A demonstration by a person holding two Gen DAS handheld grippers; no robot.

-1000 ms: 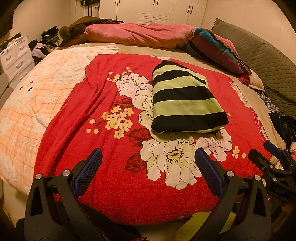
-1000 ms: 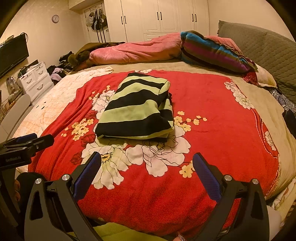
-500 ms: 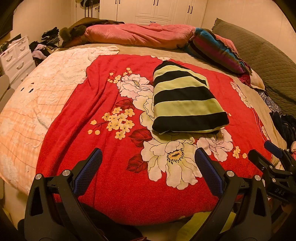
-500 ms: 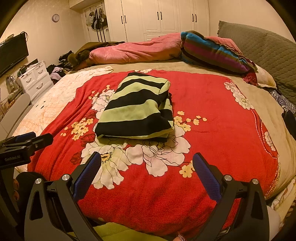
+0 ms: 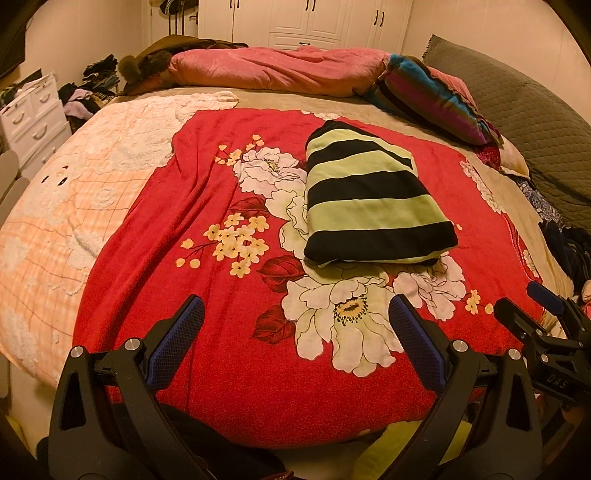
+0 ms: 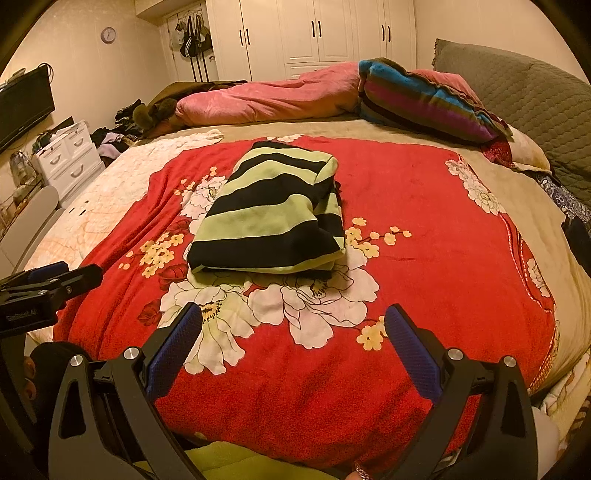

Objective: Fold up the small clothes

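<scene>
Fingers (image 5: 177, 343) of the left gripper (image 5: 295, 341) stand wide apart at the near edge of the bed, blue pads facing each other, nothing between them. In the right wrist view the right gripper (image 6: 293, 339) is spread the same way and holds nothing. Each tool shows in the other's view: the right one at 4 o'clock in the left view (image 5: 546, 332), the left one at 9 o'clock in the right view (image 6: 44, 291).

Under both lies a red blanket (image 5: 229, 376) printed with white and yellow flowers, covering the near and middle part of the bed. The striped garment (image 5: 369, 206), black and light green, rests folded on this blanket, well apart from both grippers; from the left gripper it lies toward 1 o'clock, from the right gripper toward 11 o'clock (image 6: 269, 218).

At 9 o'clock in the left view a peach checked cover (image 5: 55, 229) shows beside the blanket. Farther off, a pink quilt (image 5: 280, 70) lies bunched across the bed's far side at 12 o'clock, with a striped blanket (image 5: 432, 99) touching it toward 1 o'clock. A white drawer unit (image 6: 68, 158) stands at 10 o'clock in the right view, and white wardrobe doors (image 6: 332, 33) close the room at 12 o'clock.
</scene>
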